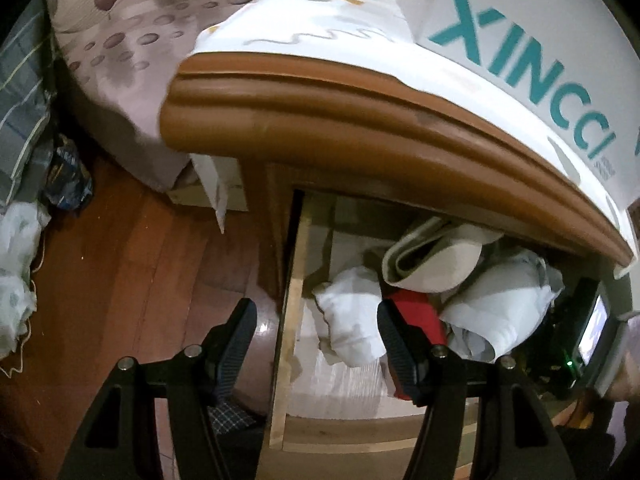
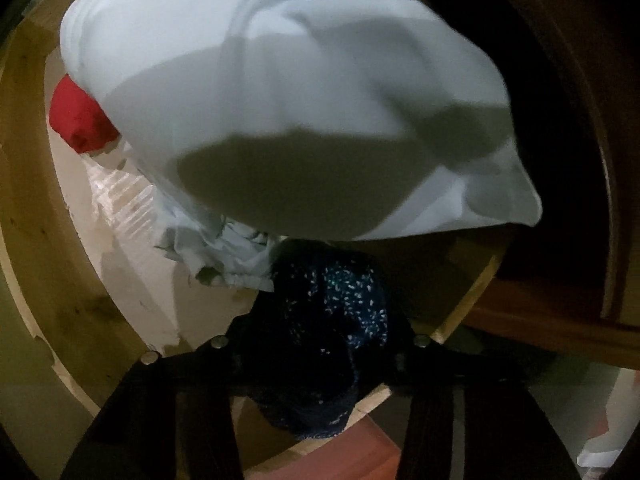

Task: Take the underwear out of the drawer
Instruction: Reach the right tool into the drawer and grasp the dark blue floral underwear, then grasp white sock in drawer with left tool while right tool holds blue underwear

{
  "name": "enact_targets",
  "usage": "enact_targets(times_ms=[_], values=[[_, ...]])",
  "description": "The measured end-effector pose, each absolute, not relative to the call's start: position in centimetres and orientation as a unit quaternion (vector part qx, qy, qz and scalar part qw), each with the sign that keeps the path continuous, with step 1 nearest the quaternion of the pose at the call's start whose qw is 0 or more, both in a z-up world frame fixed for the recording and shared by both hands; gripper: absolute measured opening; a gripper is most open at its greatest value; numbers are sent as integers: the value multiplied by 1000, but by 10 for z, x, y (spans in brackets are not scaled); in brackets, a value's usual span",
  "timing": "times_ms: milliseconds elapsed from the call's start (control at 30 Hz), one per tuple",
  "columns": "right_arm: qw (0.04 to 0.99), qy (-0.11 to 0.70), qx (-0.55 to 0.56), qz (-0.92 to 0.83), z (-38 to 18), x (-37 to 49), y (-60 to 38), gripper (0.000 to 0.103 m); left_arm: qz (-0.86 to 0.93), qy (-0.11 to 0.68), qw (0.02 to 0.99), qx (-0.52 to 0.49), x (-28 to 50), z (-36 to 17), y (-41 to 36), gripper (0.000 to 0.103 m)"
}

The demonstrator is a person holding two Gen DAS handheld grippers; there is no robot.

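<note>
Your left claw [image 1: 316, 344] stood released, nothing between its fingers, hanging over the left wall of the open drawer [image 1: 290, 280]; one finger sat over the wood floor [image 1: 132, 240], the other over the drawer's inside. Left to right in the drawer: a white bundle [image 1: 348, 320] near the left wall, a red piece [image 1: 420, 316] just beside it, a beige folded cloth [image 1: 432, 260] on top toward the back, then a big white garment [image 1: 500, 304] toward the right side. Above the drawer, the brown furniture top [image 1: 360, 108] carried a patterned cloth and a white bag [image 1: 520, 32] with teal lettering.

In the right wrist view your right claw [image 2: 320, 344] was clenched on the dark blue speckled underwear [image 2: 340, 312], at the drawer's front right corner; its fingertips were buried in the fabric. The underwear lay just below the white garment [image 2: 280, 100], touching a pale crumpled cloth [image 2: 224, 252] on its left. The red piece [image 2: 80, 120] showed at the far left.
</note>
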State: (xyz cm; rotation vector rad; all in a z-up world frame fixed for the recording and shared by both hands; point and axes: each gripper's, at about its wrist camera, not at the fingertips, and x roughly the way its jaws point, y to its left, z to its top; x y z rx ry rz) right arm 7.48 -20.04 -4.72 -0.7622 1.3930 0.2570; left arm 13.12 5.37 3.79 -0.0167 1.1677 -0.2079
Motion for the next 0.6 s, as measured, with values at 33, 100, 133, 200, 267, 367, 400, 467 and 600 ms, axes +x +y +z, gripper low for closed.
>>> enact_targets(times_ms=[33,100,133,200,267,367,400,467,600], values=[[695,626,-334,116,-45,74,-200,26,-100,552,828,-5,131,36,52,64],[701,624,-328,107,-42,72,-201,25,-104,558,823,-5,133,35,50,64],[703,624,-323,105,-40,71,-202,24,-107,561,821,-6,133,34,49,64],[710,627,-306,98,-35,68,-202,23,-111,567,816,-7,133,31,47,64],[718,628,-285,96,-28,67,-204,23,-110,572,812,-6,134,29,47,64],[734,628,-244,90,-10,55,-200,22,-112,578,808,-7,134,25,43,64],[741,626,-227,86,-4,53,-201,22,-115,579,807,-8,134,24,41,64],[756,621,-193,78,9,48,-203,22,-117,583,804,-8,134,20,37,64],[786,605,-111,60,32,40,-212,22,-119,594,795,-13,135,13,31,64]])
